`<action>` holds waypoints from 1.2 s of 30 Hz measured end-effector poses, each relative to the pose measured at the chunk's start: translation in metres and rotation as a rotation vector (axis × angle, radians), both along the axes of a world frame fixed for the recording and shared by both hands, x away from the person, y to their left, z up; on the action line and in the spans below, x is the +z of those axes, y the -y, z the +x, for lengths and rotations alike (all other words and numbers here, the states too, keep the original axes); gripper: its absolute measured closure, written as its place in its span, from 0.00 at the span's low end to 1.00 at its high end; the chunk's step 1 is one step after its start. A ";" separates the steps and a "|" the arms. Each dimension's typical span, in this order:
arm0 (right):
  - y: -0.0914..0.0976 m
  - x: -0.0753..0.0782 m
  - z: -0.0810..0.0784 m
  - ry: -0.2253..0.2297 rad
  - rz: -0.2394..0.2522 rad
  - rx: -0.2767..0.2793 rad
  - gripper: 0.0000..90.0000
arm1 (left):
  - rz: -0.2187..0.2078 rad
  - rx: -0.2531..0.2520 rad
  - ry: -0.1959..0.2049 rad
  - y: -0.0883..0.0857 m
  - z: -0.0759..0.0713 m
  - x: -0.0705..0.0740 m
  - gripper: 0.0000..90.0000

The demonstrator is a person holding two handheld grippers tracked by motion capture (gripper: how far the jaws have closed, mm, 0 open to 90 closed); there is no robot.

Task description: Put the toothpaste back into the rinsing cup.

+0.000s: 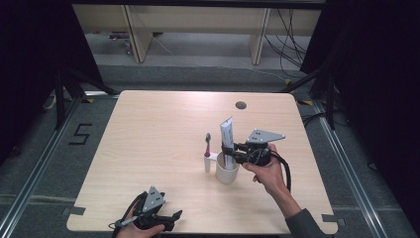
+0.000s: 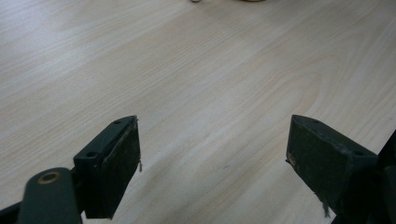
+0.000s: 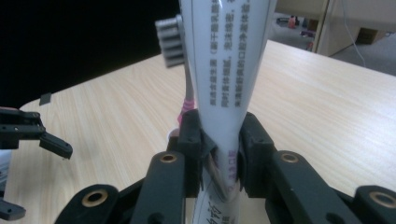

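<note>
My right gripper [image 1: 229, 151] is shut on a white toothpaste tube [image 1: 227, 135], which stands upright with its lower end inside a white cup [image 1: 227, 172] at the table's middle right. In the right gripper view both jaws pinch the tube [image 3: 224, 79] from either side. A pink and white toothbrush [image 1: 207, 150] stands upright just left of the cup; its grey bristle head [image 3: 170, 41] shows behind the tube. My left gripper [image 1: 169, 220] rests at the table's front edge, open, its pads [image 2: 122, 161] wide apart over bare wood with nothing between them.
The light wooden table [image 1: 163, 129] has a round cable hole [image 1: 241, 105] near its far edge. Dark curtains flank both sides. Cables lie on the floor beyond the table, at the right.
</note>
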State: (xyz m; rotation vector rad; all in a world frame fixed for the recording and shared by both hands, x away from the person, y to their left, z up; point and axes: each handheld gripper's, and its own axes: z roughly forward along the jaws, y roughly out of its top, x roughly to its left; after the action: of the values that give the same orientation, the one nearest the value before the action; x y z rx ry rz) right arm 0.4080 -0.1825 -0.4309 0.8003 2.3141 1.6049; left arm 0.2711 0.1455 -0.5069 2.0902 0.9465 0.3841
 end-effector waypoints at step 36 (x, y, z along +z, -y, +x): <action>0.008 -0.028 -0.006 -0.079 -0.060 0.017 0.78 | 0.009 -0.020 -0.002 0.001 -0.003 0.002 0.19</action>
State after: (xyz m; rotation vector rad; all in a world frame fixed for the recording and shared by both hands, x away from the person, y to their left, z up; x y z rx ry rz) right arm 0.4016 -0.1906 -0.4591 0.8466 2.4170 1.5295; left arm 0.2686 0.1441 -0.5053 2.1070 0.9262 0.3764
